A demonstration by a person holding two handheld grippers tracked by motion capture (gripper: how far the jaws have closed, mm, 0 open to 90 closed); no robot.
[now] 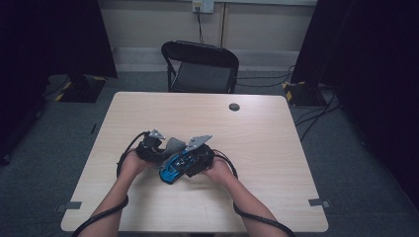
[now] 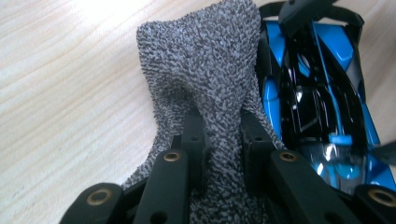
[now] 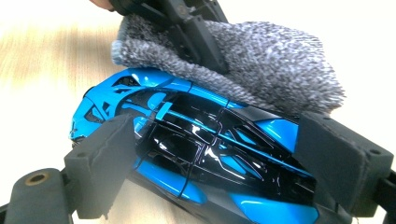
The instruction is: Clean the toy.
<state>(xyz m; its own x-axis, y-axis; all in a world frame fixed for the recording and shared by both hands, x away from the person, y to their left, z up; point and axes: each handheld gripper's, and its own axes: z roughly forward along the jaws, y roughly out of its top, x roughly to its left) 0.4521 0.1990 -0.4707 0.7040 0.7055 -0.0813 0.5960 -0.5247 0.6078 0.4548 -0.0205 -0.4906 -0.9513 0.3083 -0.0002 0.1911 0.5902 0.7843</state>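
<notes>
A blue and black toy car [image 3: 201,154] lies sideways between the wide-set pads [image 3: 105,163] of my right gripper [image 3: 219,161], which is shut on it. In the high view the car [image 1: 169,171] sits near the table's front middle, under the right gripper [image 1: 187,160]. My left gripper [image 2: 222,126] is shut on a grey fuzzy cloth [image 2: 205,70], pinching a fold of it. The cloth [image 3: 275,60] rests against the car's [image 2: 317,102] upper side. The left gripper [image 1: 157,147] is just left of the car, with the cloth [image 1: 173,144] bunched between the two grippers.
The light wooden table [image 1: 257,148] has a round cable hole [image 1: 234,106] at its far side. A black folding chair [image 1: 202,66] stands beyond the far edge. Cables trail from both grippers along the person's forearms. Grey tape marks [image 1: 318,202] sit near the front corners.
</notes>
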